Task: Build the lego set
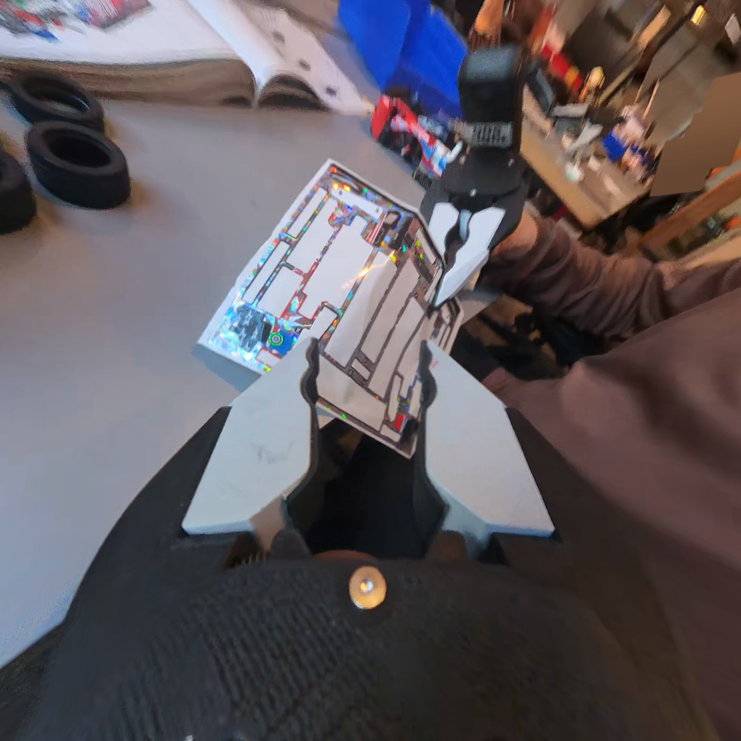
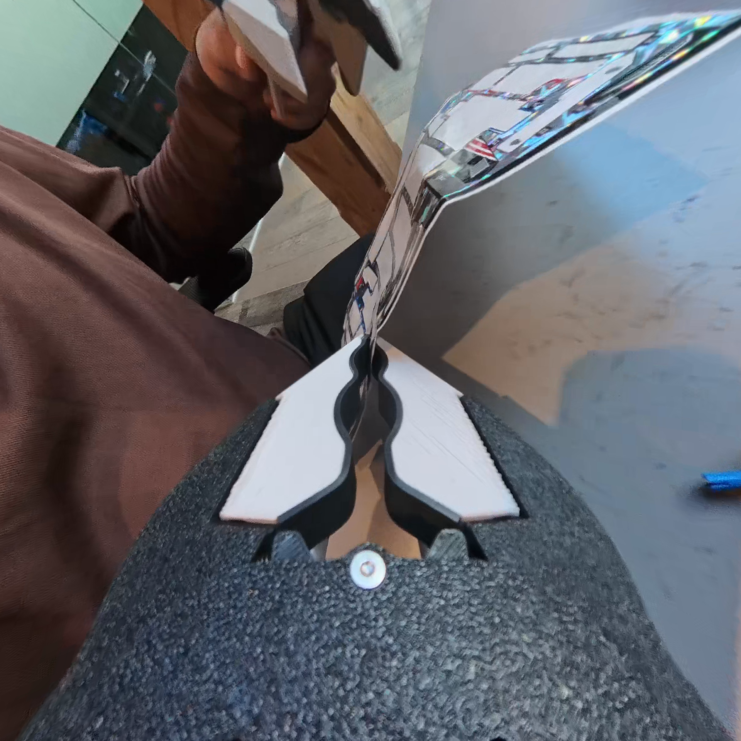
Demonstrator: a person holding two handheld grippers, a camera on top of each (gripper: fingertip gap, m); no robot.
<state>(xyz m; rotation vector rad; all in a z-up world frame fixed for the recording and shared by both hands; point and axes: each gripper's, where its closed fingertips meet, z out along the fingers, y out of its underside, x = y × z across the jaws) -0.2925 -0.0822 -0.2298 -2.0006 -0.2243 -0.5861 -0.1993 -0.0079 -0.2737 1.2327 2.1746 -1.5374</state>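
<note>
I'm pinching the sticker sheet [image 2: 461, 168] edge with the right gripper [image 2: 371, 349] at frame centre, the left gripper [image 1: 367, 349] gaping wide below it, probably needing to pinch a sticker next.

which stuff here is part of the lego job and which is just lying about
In use:
sticker sheet, pinched at its edge by the right hand-held gripper
left hand-held gripper, open
manual
tyres

Lying about:
blue bin
cluttered bench
</note>
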